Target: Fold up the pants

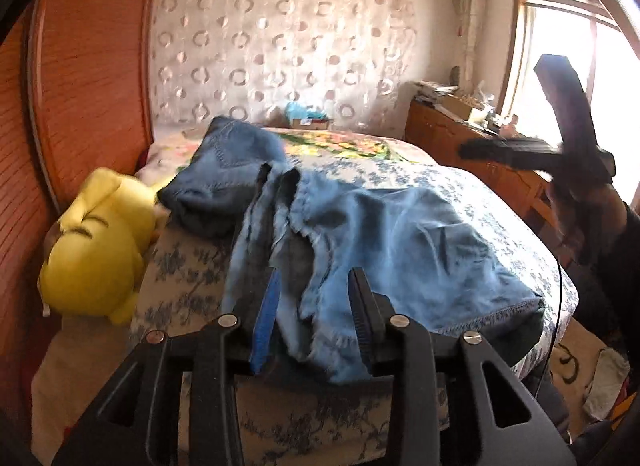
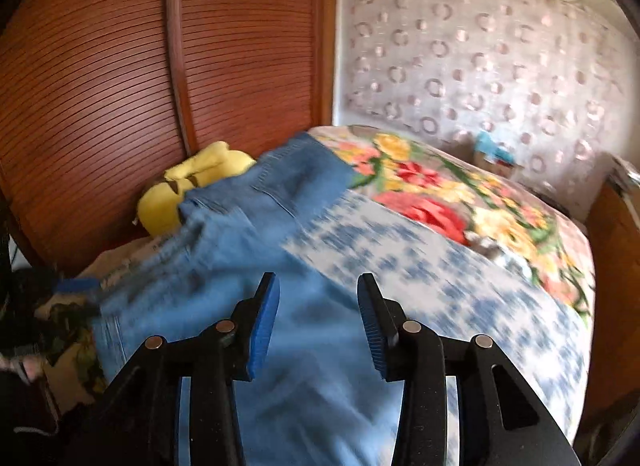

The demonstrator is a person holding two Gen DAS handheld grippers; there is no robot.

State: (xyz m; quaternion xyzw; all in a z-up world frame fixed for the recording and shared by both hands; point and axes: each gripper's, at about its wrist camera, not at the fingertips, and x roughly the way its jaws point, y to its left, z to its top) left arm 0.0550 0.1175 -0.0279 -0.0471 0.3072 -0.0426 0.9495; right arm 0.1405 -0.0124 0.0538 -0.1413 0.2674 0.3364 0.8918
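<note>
Blue denim pants lie crumpled on the bed, waist end toward the far left, frayed leg hems hanging near my left gripper. My left gripper is open, its jaws on either side of a frayed hem, not closed on it. In the right wrist view the pants stretch from the near edge to the far left of the bed. My right gripper is open and empty, just above the denim. The right gripper also shows in the left wrist view, raised at the right.
The bed has a blue-flowered cover and a bright floral blanket. A yellow plush toy lies at the bed's left side against the wooden wardrobe. A wooden dresser with clutter stands under the window.
</note>
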